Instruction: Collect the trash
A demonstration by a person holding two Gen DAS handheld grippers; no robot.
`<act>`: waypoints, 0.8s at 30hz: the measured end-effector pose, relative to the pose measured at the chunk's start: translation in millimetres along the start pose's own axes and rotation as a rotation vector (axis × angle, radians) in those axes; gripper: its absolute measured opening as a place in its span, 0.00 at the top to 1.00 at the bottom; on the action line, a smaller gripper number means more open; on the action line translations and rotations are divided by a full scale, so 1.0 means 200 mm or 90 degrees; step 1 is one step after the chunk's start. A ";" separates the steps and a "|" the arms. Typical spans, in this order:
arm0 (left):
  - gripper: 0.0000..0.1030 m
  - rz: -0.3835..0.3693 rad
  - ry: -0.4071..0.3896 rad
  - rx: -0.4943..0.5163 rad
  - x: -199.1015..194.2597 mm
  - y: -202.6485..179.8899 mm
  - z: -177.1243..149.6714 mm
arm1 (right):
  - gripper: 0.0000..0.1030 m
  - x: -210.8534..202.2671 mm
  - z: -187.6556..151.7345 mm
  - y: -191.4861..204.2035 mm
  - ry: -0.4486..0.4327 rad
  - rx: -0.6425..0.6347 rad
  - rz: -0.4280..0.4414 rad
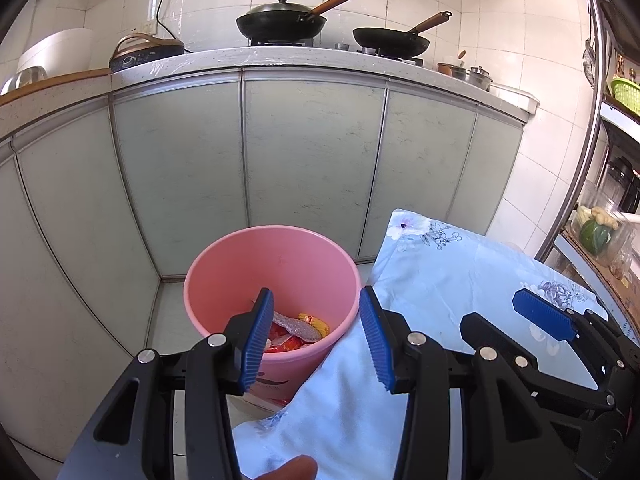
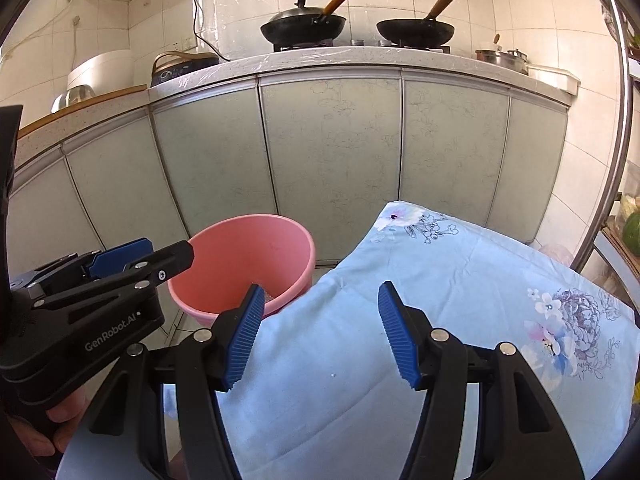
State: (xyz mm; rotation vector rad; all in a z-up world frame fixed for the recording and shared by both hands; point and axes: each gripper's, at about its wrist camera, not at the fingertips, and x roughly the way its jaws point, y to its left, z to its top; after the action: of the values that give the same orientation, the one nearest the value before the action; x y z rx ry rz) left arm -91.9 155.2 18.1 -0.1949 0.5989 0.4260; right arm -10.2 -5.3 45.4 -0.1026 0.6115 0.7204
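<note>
A pink bucket (image 1: 272,276) (image 2: 248,256) stands on the floor against the cabinets. In it lie red and yellow wrappers (image 1: 308,332) and a crinkled clear one. My left gripper (image 1: 318,340) hangs open over the bucket's near rim, where the rim meets the edge of the blue floral cloth (image 1: 460,280), and its jaws are empty. My right gripper (image 2: 322,336) is open above the cloth-covered surface (image 2: 440,300), also empty. No trash shows on the cloth. Each gripper shows in the other's view: the right one (image 1: 516,324) at right, the left one (image 2: 152,258) reaching over the bucket.
Pale green cabinet doors (image 1: 312,152) run behind the bucket under a counter (image 1: 320,56) with two woks (image 1: 280,24), an induction cooker and a rice cooker. A metal shelf rack (image 1: 592,208) with vegetables stands at right. A person's hand (image 2: 52,432) holds the left gripper.
</note>
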 end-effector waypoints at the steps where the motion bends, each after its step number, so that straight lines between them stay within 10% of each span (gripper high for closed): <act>1: 0.57 0.000 -0.001 0.000 0.00 0.00 0.00 | 0.42 0.00 0.00 0.00 0.000 0.001 -0.002; 24: 0.57 -0.051 0.031 0.030 0.09 -0.09 -0.07 | 0.42 -0.04 -0.06 -0.11 0.003 0.023 -0.116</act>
State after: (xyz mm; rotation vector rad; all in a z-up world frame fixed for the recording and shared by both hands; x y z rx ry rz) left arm -78.0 140.5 -2.1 -0.1838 0.6459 0.3296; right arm -7.0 -29.2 36.3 -0.1250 0.6114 0.5335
